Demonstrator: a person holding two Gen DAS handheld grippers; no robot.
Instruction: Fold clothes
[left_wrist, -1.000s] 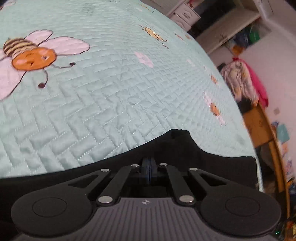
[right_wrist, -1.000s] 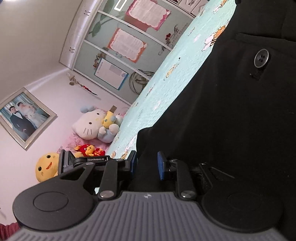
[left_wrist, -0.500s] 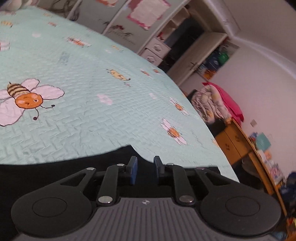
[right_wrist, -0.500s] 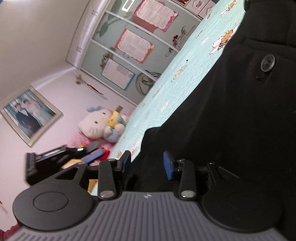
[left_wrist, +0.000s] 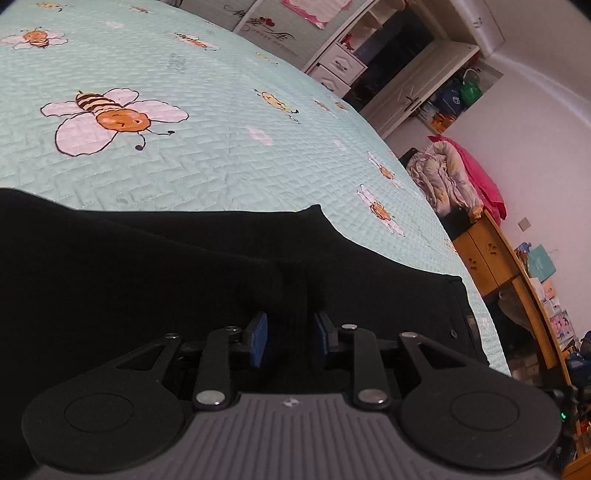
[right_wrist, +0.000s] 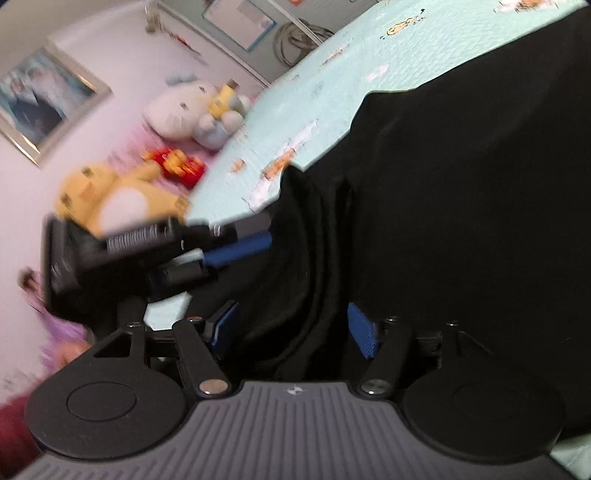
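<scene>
On the bee-print bed quilt (left_wrist: 229, 155), seen from the left wrist, black trousers (left_wrist: 147, 266) lie spread; the left tongs (left_wrist: 290, 338) stand released, pads apart over a ribbed band. From the right wrist, blurred, the right tongs (right_wrist: 293, 334) gape around a bunched fold of the trousers (right_wrist: 461, 192), beside the left tongs (right_wrist: 207, 254).

Both wrist views low over black garment (left_wrist: 147, 266) on bee quilt (left_wrist: 221, 155), facing opposite room sides
</scene>
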